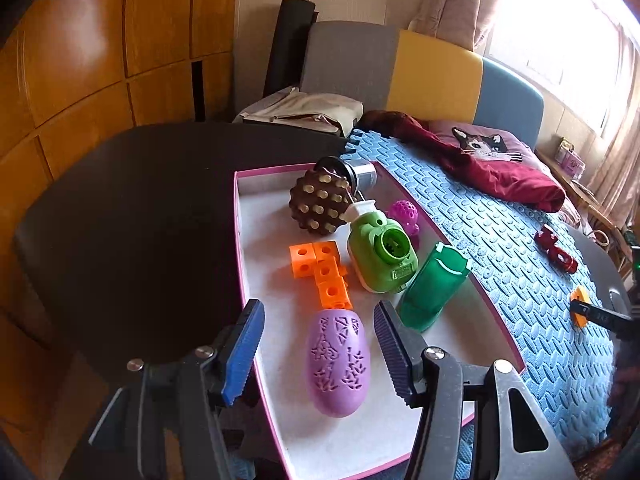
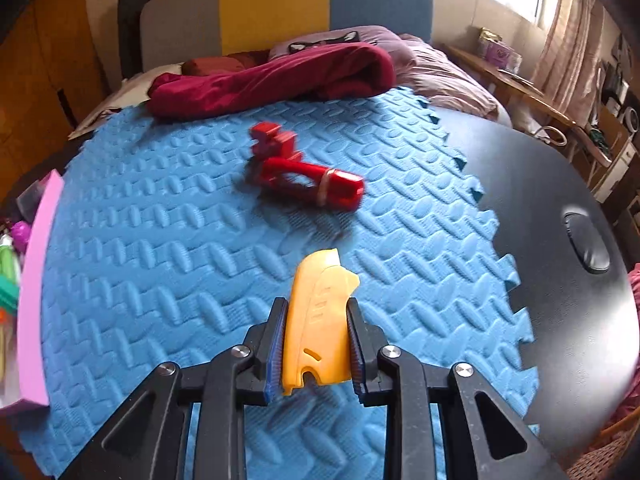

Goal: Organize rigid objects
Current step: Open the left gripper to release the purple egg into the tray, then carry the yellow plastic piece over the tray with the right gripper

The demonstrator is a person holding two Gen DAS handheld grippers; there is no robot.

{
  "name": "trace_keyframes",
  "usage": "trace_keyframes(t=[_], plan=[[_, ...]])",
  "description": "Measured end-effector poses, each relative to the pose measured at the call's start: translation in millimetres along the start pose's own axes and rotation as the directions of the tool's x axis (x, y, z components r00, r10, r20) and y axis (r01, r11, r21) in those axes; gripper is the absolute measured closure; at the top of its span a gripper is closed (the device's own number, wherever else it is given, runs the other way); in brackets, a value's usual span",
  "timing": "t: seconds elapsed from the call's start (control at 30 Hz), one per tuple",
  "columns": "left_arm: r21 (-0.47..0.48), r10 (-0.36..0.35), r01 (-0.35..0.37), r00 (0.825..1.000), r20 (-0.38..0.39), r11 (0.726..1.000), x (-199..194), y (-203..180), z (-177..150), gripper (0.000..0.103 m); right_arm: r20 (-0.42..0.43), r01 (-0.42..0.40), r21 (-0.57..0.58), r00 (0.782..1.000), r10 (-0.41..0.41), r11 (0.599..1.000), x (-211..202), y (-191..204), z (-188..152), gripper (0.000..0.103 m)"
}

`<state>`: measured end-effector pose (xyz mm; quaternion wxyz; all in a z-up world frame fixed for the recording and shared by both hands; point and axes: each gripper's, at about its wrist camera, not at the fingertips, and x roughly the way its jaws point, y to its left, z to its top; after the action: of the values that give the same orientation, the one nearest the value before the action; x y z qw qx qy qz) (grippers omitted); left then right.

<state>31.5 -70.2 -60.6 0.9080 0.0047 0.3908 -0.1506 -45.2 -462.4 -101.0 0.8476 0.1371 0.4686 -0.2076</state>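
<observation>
A pink-rimmed white box (image 1: 256,240) holds a purple patterned egg-shaped piece (image 1: 336,364), orange linked cubes (image 1: 320,276), a green toy (image 1: 380,256), a dark green container (image 1: 432,284), a brown studded ball (image 1: 320,200), a small magenta ball (image 1: 402,214) and a grey cylinder (image 1: 360,174). My left gripper (image 1: 316,344) is open, its jaws either side of the purple piece without touching it. My right gripper (image 2: 316,344) is shut on an orange plastic piece (image 2: 316,320) above the blue foam mat (image 2: 160,260). A red toy (image 2: 308,176) lies on the mat beyond it.
The box's pink edge (image 2: 36,292) shows at the left of the right wrist view. A maroon cloth (image 2: 272,76) and a cat cushion (image 1: 484,146) lie at the mat's far end. The dark table (image 1: 132,208) surrounds the mat, with an oval inset (image 2: 586,240) at the right.
</observation>
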Motion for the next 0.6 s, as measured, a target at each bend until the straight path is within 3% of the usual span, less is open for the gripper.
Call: trace_keyframes(t=[0.13, 0.4, 0.6], plan=[[0.003, 0.002, -0.002, 1.000, 0.006, 1.000, -1, -1, 1, 0.045, 0.004, -0.103, -0.002, 0.995, 0.103, 0.995, -9, 16, -10, 0.076], [-0.004, 0.003, -0.003, 1.000, 0.005, 1.000, -4, 2, 0, 0.045, 0.012, -0.202, -0.041, 0.979, 0.203, 0.978, -20, 48, -24, 0.076], [-0.017, 0.015, -0.015, 1.000, 0.009, 1.000, -6, 7, 2, 0.045, 0.064, -0.316, -0.122, 0.944, 0.325, 0.941, -50, 83, -22, 0.076]])
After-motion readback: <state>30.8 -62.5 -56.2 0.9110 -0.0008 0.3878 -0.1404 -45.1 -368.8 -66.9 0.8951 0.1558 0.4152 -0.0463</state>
